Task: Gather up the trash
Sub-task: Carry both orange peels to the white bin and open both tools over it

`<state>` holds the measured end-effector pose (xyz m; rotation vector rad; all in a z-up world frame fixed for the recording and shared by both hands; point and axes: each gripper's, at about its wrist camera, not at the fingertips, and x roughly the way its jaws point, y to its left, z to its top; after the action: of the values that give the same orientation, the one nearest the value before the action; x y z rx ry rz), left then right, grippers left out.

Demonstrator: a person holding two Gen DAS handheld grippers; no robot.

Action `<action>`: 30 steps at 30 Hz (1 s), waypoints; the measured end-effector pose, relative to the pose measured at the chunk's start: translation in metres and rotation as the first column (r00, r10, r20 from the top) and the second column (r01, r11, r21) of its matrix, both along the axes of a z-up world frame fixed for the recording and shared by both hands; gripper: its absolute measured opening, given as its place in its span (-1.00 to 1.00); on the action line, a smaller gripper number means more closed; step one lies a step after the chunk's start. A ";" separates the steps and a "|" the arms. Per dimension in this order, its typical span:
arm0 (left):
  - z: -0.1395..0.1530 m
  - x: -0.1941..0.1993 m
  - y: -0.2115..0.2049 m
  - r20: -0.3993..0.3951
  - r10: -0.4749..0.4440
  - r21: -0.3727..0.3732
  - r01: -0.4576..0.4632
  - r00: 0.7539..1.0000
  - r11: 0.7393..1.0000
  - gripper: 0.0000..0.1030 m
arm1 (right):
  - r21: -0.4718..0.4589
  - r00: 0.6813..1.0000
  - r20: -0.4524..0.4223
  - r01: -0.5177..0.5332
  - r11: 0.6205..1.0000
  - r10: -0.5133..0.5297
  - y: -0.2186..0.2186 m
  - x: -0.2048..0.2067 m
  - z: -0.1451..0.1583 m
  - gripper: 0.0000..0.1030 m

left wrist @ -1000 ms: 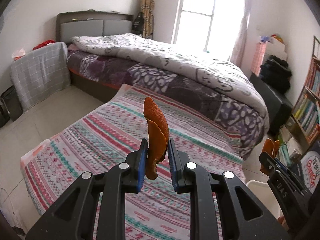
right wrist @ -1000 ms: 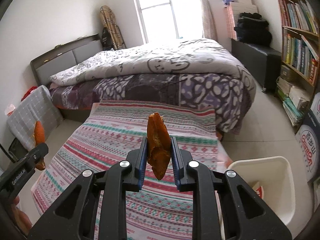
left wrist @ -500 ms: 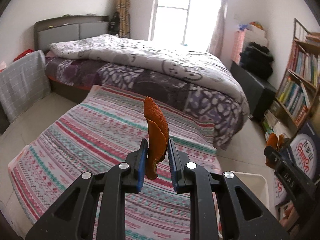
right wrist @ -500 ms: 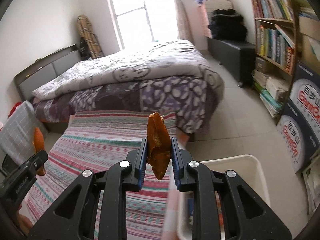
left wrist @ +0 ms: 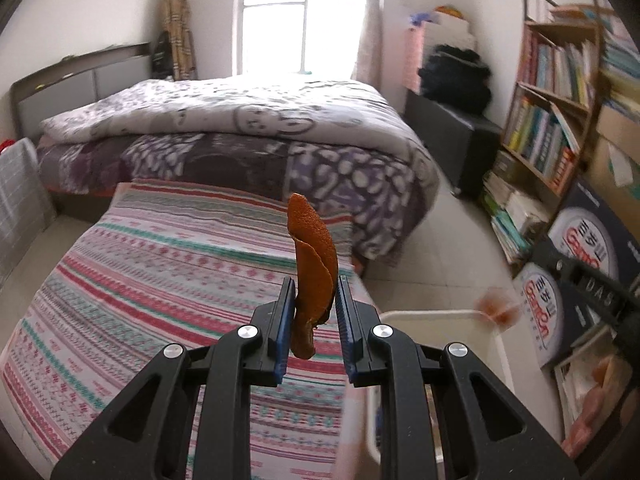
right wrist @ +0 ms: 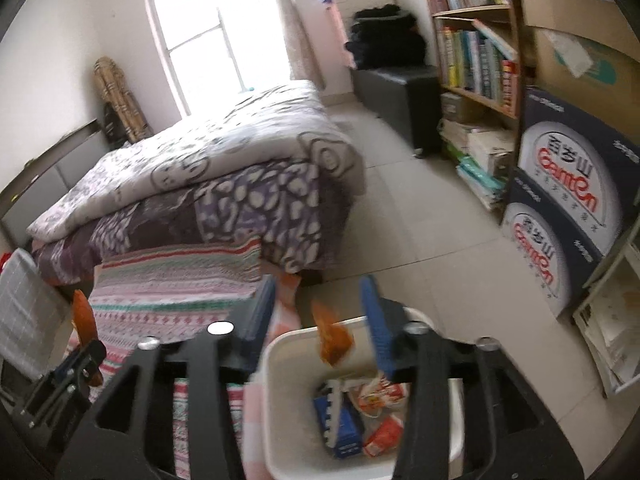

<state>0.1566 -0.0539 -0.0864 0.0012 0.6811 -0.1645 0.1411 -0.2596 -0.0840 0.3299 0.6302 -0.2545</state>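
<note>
Two pieces of orange peel were in play, and the drop-off step was under way. The right gripper stood above the white bin, its jaws opening, and its peel hung loose between the blue pads without touching either, just over the bin's mouth and the wrappers lying inside. The left gripper had its jaws clamped on the second peel, which stood upright, to the left of the bin and over the striped cloth of the bench; only the bin's rim showed past its right finger. By my reading the next move called for carrying that left peel across until it was over the bin's opening, clear of the right tool, and only then parting the jaws. Against the earlier pictures, the right jaws had gone from pinching their peel to letting it go, the bin had come from the right edge to directly beneath them, and both views had swung away from the bed toward the bookshelf.
</note>
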 end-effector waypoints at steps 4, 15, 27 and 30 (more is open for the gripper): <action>-0.008 0.000 -0.026 -0.012 -0.047 0.015 0.047 0.999 0.999 -0.59 | -0.001 0.998 0.015 0.063 0.998 -0.063 -0.027 -0.012 0.003 0.10; -0.028 -0.008 -0.087 -0.056 -0.179 0.042 0.181 0.982 0.982 -0.56 | 0.036 0.981 0.019 0.190 0.981 -0.191 -0.086 -0.036 0.001 0.45; -0.017 -0.040 -0.110 -0.067 -0.297 0.002 0.297 0.953 0.955 0.45 | -0.045 0.962 0.103 0.258 0.965 -0.253 -0.092 -0.066 0.022 0.86; -0.013 -0.050 -0.100 -0.067 -0.290 0.005 0.291 0.955 0.957 0.53 | -0.050 0.959 0.113 0.267 0.962 -0.260 -0.087 -0.077 0.025 0.86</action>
<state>0.1068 -0.1542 -0.0998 0.1111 0.7455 -0.4443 0.0643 -0.3461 -0.0589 0.3631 0.4712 -0.5092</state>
